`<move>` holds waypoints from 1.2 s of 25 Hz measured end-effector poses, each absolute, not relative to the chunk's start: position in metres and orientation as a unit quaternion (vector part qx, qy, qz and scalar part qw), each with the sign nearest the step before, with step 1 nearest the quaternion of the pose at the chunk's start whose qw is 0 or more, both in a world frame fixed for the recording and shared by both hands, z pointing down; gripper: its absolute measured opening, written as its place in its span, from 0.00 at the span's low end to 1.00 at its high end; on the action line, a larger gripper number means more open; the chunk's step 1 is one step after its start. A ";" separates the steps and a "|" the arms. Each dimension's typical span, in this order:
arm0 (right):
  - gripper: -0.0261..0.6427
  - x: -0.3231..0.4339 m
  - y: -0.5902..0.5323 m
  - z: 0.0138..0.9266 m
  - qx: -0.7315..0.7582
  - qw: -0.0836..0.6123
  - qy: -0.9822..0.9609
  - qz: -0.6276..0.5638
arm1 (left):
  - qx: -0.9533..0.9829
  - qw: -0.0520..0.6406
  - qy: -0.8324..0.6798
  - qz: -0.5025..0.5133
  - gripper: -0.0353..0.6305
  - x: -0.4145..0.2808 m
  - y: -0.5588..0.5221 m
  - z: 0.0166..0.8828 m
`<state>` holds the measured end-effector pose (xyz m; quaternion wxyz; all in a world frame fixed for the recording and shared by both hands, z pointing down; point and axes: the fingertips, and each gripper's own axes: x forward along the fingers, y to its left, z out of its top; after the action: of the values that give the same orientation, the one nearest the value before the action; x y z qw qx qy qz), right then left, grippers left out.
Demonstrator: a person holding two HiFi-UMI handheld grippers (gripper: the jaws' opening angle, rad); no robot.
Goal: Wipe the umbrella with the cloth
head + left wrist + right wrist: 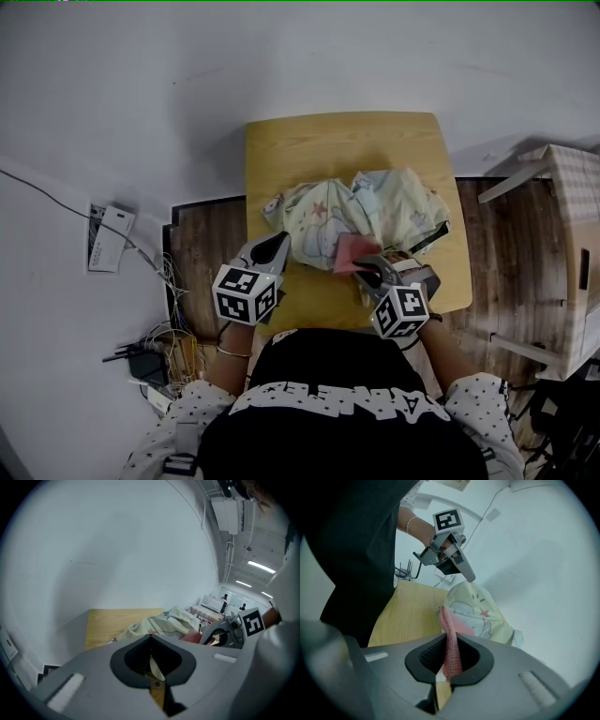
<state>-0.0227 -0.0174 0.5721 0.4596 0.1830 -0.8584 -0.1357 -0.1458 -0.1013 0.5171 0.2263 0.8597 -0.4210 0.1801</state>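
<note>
Lowest in frame, the right gripper [371, 266] clamps the pink cloth [349, 251] at the crumpled umbrella [380, 211] on the table [328, 141], seemingly to wipe it, while the left gripper [281, 247], jaws closed, pinches its lower-left edge, likely to steady it.

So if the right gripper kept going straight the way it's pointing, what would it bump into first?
Most likely the crumpled pale umbrella with cartoon prints, lying on the light wooden table just beyond the pink mesh cloth that the right gripper pinches. Depth is hard to judge.
</note>
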 end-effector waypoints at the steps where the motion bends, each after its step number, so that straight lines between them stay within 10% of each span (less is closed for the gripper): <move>1: 0.09 -0.023 -0.016 0.574 0.181 0.460 -0.859 -0.132 | 0.861 0.226 -0.420 0.178 0.06 -0.146 -0.102 0.517; 14: 0.09 -0.022 0.005 0.582 0.138 0.449 -0.879 -0.088 | 0.878 0.198 -0.405 0.161 0.06 -0.138 -0.101 0.505; 30: 0.09 0.002 -0.083 0.433 0.381 0.057 -0.921 0.062 | 0.882 0.168 -0.421 0.129 0.06 -0.133 -0.095 0.475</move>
<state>0.0023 -0.0831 0.4329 0.0571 0.3815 -0.9205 0.0621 -0.1333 -0.0946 0.4747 0.1683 0.8818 -0.4214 0.1289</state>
